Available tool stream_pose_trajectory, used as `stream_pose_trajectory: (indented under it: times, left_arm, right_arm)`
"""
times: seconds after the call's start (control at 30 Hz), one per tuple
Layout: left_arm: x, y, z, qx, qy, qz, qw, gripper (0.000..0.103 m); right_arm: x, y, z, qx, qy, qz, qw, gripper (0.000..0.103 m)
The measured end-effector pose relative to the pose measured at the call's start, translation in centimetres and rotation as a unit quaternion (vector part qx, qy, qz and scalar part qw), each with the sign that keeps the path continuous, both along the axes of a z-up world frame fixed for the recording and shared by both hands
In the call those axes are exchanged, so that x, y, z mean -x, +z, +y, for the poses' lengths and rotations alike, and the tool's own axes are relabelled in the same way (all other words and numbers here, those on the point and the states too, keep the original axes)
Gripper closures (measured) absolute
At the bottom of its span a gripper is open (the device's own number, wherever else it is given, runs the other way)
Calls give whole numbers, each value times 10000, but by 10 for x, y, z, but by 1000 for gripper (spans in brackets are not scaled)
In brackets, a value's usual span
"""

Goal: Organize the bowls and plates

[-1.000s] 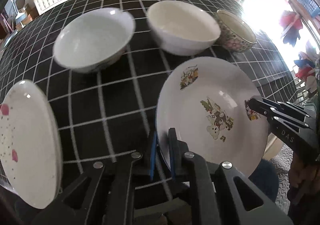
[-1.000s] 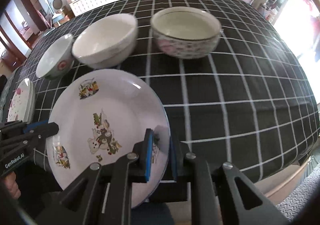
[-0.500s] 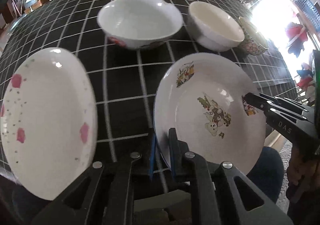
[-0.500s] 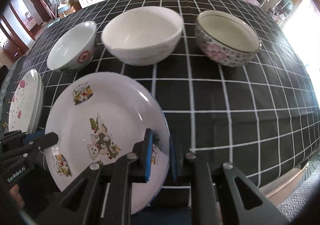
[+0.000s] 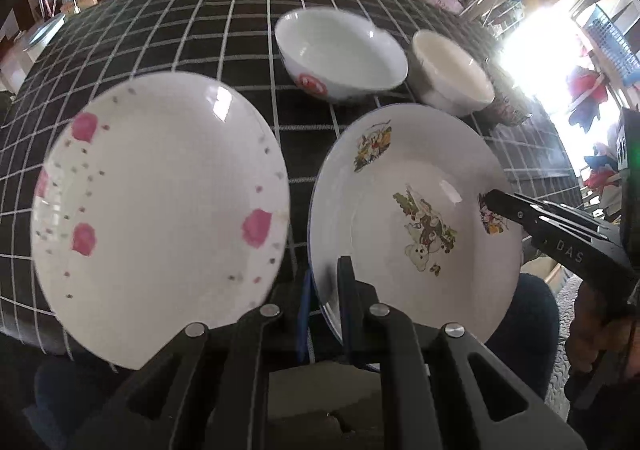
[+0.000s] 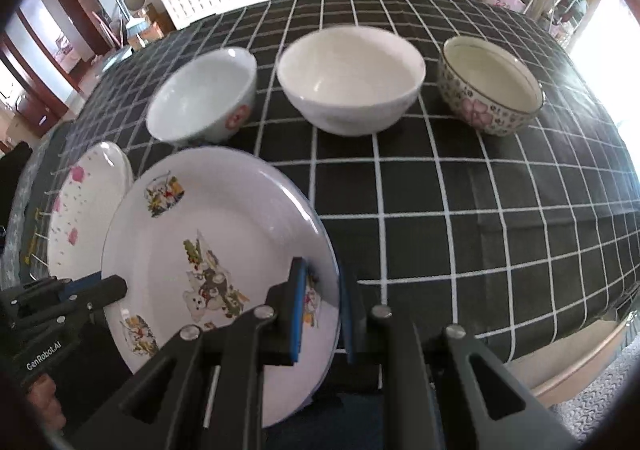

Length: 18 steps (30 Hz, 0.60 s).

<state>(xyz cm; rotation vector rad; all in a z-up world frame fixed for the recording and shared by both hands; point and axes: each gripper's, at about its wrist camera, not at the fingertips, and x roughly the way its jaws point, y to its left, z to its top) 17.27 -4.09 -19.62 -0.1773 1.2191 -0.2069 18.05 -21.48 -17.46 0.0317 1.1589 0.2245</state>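
Writing: "GenRobot.AI" on left gripper (image 6: pixel 120 286), "DAS" on right gripper (image 5: pixel 486 197)
Grippers: both clamp the cartoon plate (image 6: pixel 216 246)
Table (image 6: pixel 480 209): black white-grid cloth

Blown-out window glare right, fisheye-warped edges, bowl rims perhaps motion-blurred

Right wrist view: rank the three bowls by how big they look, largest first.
1. Plain white bowl, clearly the widest.
2. and 3. Red-emblem bowl and pink-flowered bowl look about alike. Fisheye stretch toward the sides makes ranking those two unsure.
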Motion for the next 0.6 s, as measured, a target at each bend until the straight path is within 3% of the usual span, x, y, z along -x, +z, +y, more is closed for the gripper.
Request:
stream_pose_trajectory:
  times: [0.33, 0.6]
  left_arm:
    - [13, 35, 44, -182, 243, -224, 9993, 92]
    - [25, 41, 102, -369, 784, -197, 9960, 92]
  right_arm:
    - [10, 31, 49, -72, 415, -303, 9987, 83]
    - [0, 30, 110, -27, 822, -304, 9961, 83]
